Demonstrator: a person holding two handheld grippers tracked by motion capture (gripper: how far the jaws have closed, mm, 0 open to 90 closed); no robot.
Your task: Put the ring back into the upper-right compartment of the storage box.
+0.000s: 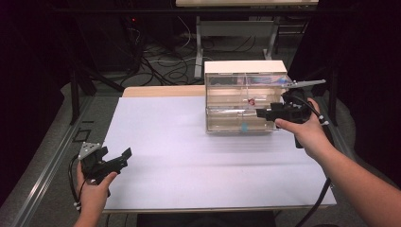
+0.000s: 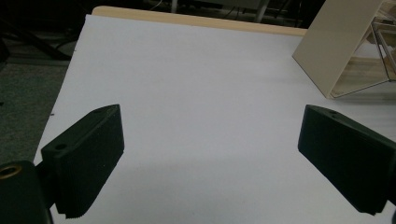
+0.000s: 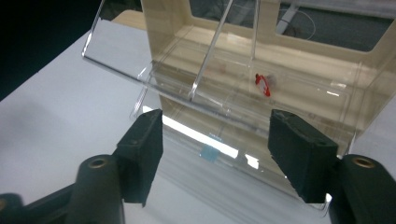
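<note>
A clear plastic box (image 1: 241,94) with a cream top and back stands at the far right of the white table (image 1: 189,161). Inside it lies a small red thing (image 1: 251,100), and a small blue piece (image 1: 244,127) sits low at its front. My right gripper (image 1: 259,112) is at the box's right front, level with its clear wall. In the right gripper view the box (image 3: 299,56) and the red thing (image 3: 262,85) lie just beyond my right gripper (image 3: 215,126), which is open with nothing pressed between its pads. My left gripper (image 1: 117,152) rests open at the table's front left corner.
In the left gripper view, bare white tabletop stretches ahead of my left gripper (image 2: 210,126), with the box (image 2: 336,51) at the upper right. Cables (image 1: 165,61) and metal frame legs (image 1: 198,52) lie on the floor behind the table. Dark surroundings flank both sides.
</note>
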